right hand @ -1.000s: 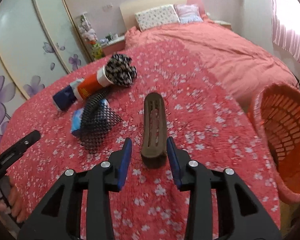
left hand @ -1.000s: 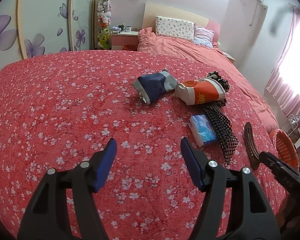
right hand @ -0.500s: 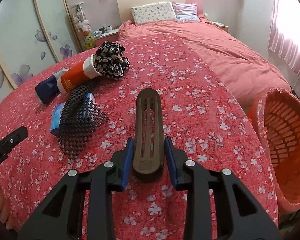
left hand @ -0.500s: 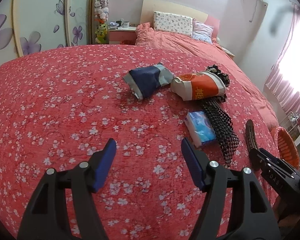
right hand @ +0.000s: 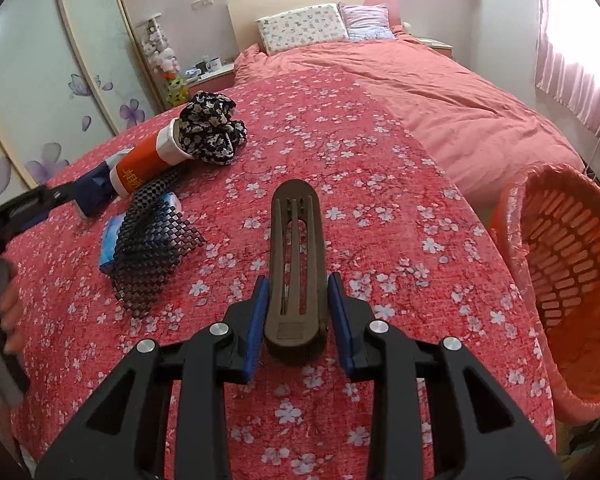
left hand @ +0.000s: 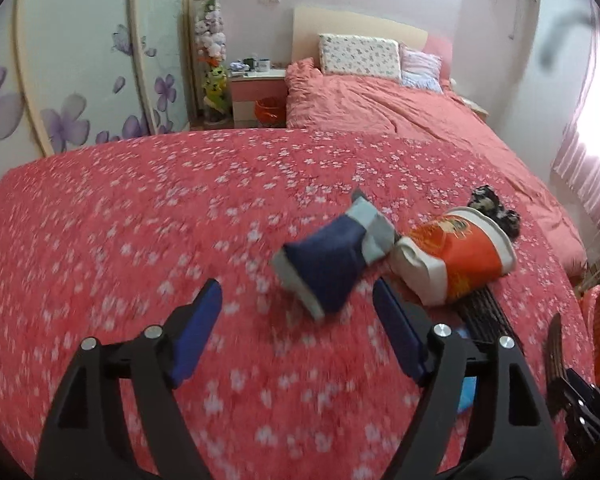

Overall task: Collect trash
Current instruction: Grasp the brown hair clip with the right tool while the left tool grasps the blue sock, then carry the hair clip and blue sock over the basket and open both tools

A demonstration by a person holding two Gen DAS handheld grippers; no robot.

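1. Pinching a brown slotted hair clip (right hand: 296,264) between its blue pads, the right tool (right hand: 298,314) holds it just above the red floral bedspread (right hand: 340,168).
2. To the right, an orange mesh basket (right hand: 572,280) stands beside the bed.
3. The left tool (left hand: 300,332), spread with nothing between its pads, has just been widening near a blue-and-grey wrapper (left hand: 332,260).
4. An orange paper cup (left hand: 456,256) lies right of the wrapper, touching it.
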